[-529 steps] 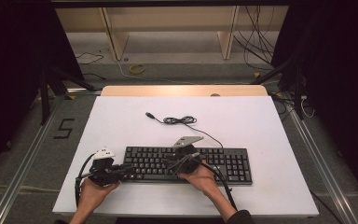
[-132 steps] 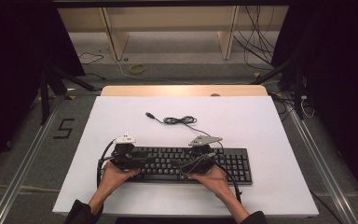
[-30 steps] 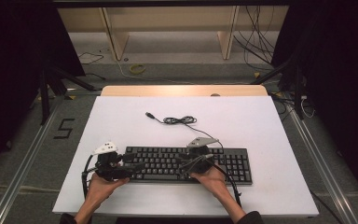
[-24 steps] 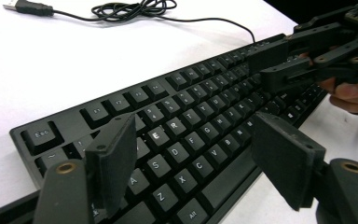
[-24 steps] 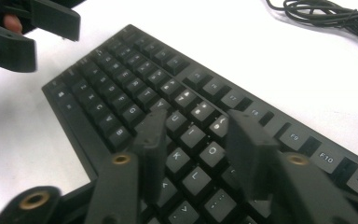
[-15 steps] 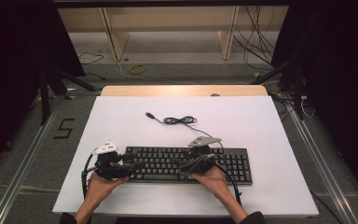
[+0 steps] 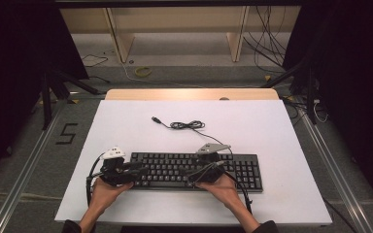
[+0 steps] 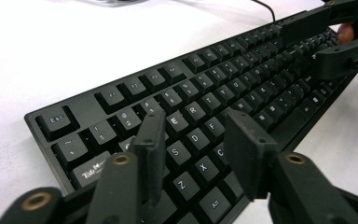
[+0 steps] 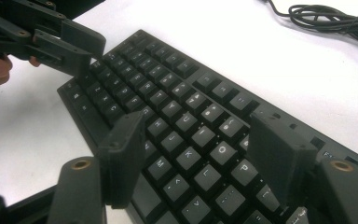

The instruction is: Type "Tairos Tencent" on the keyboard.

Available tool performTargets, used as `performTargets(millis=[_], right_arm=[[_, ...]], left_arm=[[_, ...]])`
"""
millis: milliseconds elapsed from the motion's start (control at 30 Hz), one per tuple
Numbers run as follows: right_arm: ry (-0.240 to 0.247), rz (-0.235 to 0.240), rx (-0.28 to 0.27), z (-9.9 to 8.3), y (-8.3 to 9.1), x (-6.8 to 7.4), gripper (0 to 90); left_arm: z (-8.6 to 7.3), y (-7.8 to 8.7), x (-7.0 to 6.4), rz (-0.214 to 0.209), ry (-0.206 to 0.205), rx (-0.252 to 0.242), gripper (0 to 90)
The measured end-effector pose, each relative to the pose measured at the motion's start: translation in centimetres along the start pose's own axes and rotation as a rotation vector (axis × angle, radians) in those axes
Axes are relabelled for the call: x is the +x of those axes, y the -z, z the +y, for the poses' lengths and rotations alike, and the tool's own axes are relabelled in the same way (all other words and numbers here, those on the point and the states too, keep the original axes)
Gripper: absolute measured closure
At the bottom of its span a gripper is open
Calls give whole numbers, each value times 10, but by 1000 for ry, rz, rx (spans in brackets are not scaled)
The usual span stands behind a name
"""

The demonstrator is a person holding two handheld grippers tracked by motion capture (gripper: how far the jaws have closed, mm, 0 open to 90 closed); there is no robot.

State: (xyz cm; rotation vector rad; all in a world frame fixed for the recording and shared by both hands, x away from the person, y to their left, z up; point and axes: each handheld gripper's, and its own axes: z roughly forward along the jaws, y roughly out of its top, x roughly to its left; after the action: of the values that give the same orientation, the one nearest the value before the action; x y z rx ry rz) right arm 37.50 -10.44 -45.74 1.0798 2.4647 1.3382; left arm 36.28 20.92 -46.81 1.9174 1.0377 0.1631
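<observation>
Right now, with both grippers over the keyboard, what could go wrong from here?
The left gripper hangs open over the keyboard letter keys, so coming down it may press several keys at once. The right gripper is open too, and its wide jaws might catch a key edge. The keyboard's cable lies loosely coiled behind; shifting the keyboard could drag it.

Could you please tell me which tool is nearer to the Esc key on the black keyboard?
Left. The left tool hovers over the black keyboard's left end, near the Esc key; the right tool is over its middle.
</observation>
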Motion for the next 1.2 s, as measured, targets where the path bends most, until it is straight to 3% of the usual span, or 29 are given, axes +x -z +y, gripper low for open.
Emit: performTargets(millis=[700, 1200], right_arm=[[35, 30, -19, -6, 8, 8, 310], [46, 36, -24, -11, 12, 11, 296]], left_arm=[[2, -14, -1, 11, -43, 88, 874], [3, -20, 0, 19, -36, 117, 890]])
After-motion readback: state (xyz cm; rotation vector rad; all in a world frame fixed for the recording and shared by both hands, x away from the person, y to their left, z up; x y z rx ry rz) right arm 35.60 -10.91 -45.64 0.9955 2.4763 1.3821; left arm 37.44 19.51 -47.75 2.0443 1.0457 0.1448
